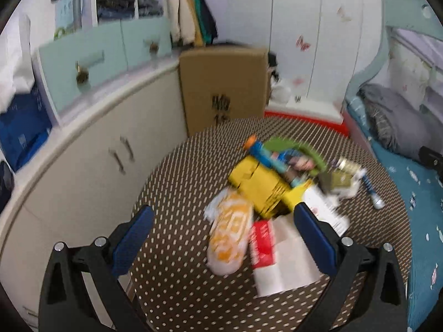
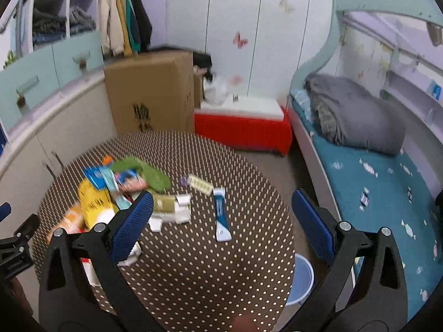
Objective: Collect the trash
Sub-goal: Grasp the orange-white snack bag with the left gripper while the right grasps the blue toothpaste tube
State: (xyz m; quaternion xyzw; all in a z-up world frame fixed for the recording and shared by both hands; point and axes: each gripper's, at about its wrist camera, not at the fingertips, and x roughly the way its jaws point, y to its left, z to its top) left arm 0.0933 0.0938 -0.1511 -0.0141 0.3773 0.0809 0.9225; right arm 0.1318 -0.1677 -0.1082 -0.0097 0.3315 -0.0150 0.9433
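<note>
While both my tools hang spread and empty over dotted counter [image 2: 193,262], blue tube [image 2: 221,215] looks light, slick; best pinched across flat middle.

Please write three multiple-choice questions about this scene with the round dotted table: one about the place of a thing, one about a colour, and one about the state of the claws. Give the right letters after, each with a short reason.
1. Where is the pale blue bucket?
A. on the bed
B. on the floor, partly under the edge of the round table
C. on top of the cardboard box

2. What colour is the low storage box with the white lid?
A. red
B. green
C. black

3. How are the two claws?
A. both shut on trash
B. left open, right shut
C. both open and holding nothing

Answers:
1 B, the right wrist view shows the bucket low beside the table's rim, half hidden by it.
2 A, its front is bright red.
3 C, the left claw and the right claw each show wide-apart blue pads with nothing between them.
</note>
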